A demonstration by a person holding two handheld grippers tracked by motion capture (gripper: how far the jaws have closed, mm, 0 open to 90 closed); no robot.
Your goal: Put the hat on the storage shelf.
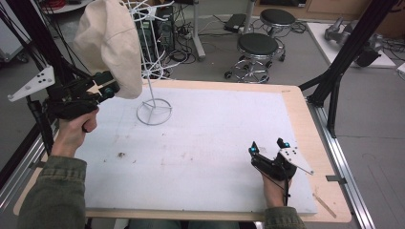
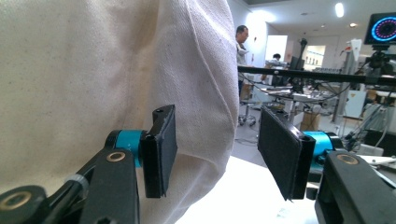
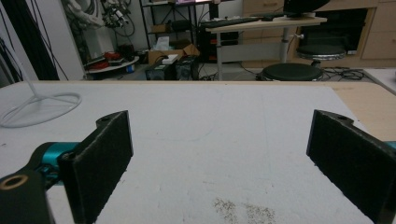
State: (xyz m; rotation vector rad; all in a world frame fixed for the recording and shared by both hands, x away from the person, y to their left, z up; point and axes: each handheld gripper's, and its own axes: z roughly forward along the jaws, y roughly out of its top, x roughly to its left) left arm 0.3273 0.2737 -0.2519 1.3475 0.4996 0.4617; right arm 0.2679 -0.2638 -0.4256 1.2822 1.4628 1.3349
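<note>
A cream cloth cap point(image 1: 107, 43) hangs on the top of a white wire stand point(image 1: 154, 112) at the table's back left. My left gripper point(image 1: 111, 88) is raised at the cap's lower edge. In the left gripper view the cap point(image 2: 93, 70) hangs close in front, its edge drooping between the jaws of the left gripper point(image 2: 217, 149), which stand apart without pressing on it. My right gripper point(image 1: 268, 145) rests low over the white mat point(image 1: 205, 138) at the front right. It is open with nothing between its fingers, and its own view shows the right gripper point(image 3: 219, 158) facing the stand's ring base point(image 3: 37, 105).
The mat lies on a wooden table point(image 1: 298, 102). Two black stools point(image 1: 258, 47) and cables stand on the floor behind it. Black frame posts point(image 1: 348, 47) rise at the right and left. A person point(image 2: 241, 42) stands far off in the room.
</note>
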